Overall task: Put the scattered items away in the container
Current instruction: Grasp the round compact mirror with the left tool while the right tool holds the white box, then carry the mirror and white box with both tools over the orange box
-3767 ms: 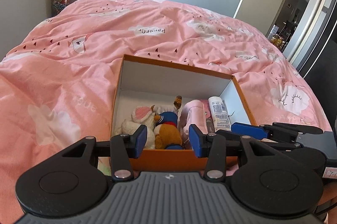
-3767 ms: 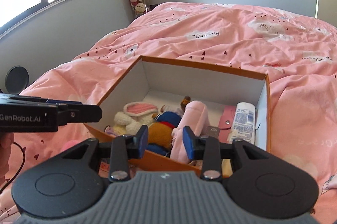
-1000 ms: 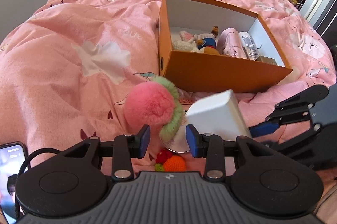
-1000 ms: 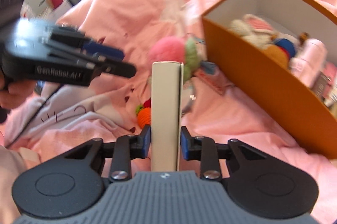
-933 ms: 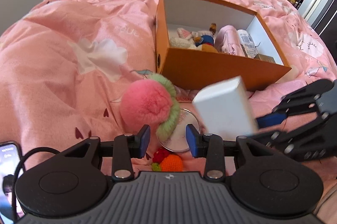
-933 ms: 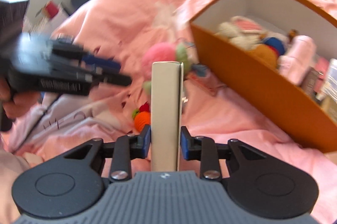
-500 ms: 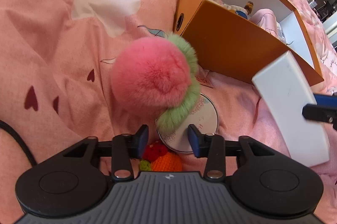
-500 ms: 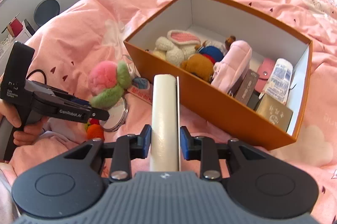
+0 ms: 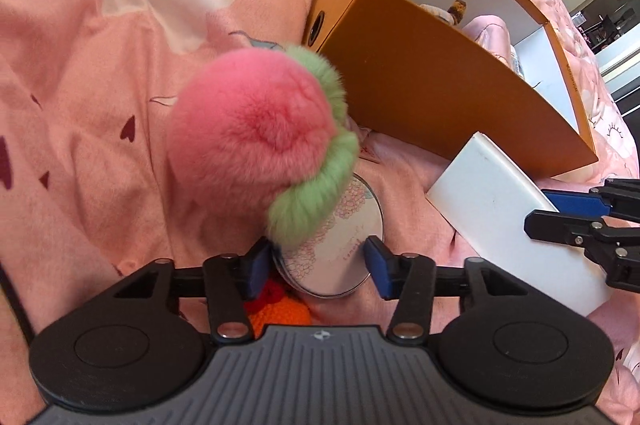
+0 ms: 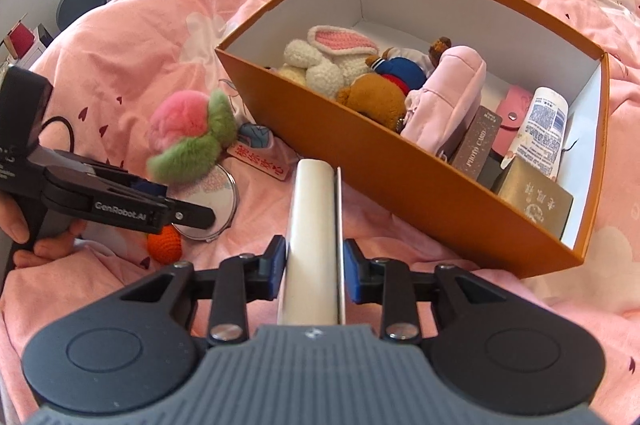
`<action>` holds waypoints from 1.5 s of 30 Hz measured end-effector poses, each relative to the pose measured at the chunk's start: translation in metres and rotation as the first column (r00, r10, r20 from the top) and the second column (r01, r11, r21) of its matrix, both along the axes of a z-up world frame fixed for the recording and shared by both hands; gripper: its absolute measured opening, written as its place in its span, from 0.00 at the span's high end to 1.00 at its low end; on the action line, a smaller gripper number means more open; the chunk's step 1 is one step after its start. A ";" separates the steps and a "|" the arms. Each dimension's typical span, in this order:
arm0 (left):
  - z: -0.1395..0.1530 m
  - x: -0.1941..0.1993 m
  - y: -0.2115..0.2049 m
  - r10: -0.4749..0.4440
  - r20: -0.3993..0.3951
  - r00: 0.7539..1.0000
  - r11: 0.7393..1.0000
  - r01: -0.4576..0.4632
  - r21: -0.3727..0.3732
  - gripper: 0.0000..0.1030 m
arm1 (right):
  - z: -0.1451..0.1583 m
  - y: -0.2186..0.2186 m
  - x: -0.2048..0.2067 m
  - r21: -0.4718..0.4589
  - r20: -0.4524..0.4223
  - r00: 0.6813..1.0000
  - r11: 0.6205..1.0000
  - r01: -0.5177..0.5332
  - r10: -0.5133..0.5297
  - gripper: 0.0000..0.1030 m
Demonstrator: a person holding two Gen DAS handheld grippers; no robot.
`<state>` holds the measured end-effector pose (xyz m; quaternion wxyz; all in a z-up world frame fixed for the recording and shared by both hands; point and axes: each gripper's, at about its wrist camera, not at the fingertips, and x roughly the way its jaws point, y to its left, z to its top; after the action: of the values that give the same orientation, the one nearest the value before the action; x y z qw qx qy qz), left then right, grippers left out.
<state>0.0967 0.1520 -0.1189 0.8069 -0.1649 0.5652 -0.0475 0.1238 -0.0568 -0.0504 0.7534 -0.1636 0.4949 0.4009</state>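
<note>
Up close from the left wrist: left gripper (image 9: pixel 316 267) low over the pink duvet (image 9: pixel 80 73), blue pads either side of a round compact mirror (image 9: pixel 340 249), jaws partly apart and just now narrowing. Left pad at the mirror's rim, right pad just clear of it; no firm pinch to be seen. Lying partly across the mirror, a fluffy pink and green pompom (image 9: pixel 260 133). Tucked under the left finger, an orange crochet toy (image 9: pixel 280 313). Behind the pompom, the orange box (image 9: pixel 420 85), open at the top, white inside. At the right edge, the right gripper (image 9: pixel 560 217) clamped on a white carton (image 9: pixel 500 209), carried tilted just in front of the box's near wall.

Then from the right wrist: right gripper (image 10: pixel 315 267) narrow, jaws eased open a touch, both pads against the white carton (image 10: pixel 314 245), held upright and edge-on above the duvet (image 10: pixel 440 285), short of the orange box (image 10: pixel 360 157). Already in the box: a crochet bunny (image 10: pixel 328 57), a brown bear (image 10: pixel 376 97), a pink pouch (image 10: pixel 448 97), a tube (image 10: pixel 544 129), a gold booklet (image 10: pixel 536 205). Left of the box on the bedding, the pompom (image 10: pixel 188 137), the mirror (image 10: pixel 208 205) and the orange toy (image 10: pixel 164 245), with the left gripper (image 10: pixel 200 215) over them, gripped by a hand (image 10: pixel 24 237).
</note>
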 end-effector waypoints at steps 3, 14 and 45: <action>0.012 -0.006 -0.004 -0.020 0.031 0.999 0.999 0.019 0.033 0.64 | -0.002 0.003 -0.001 -0.021 0.012 1.000 1.000 -0.021 0.022 0.65; 0.034 -0.006 -0.029 -0.134 0.135 0.982 0.986 0.118 0.119 0.79 | -0.011 0.014 0.011 -0.059 -0.013 0.997 0.995 -0.075 0.075 0.63; 0.147 0.033 -0.050 -0.153 0.434 0.888 0.986 0.108 0.125 0.86 | 0.107 0.026 0.012 -0.104 0.478 0.815 0.942 -0.319 0.328 0.68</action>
<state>0.1302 0.1020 0.0280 0.9160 -0.0717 0.3789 -0.1102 0.1354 -0.0304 0.0562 0.7731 -0.3484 0.2570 0.4636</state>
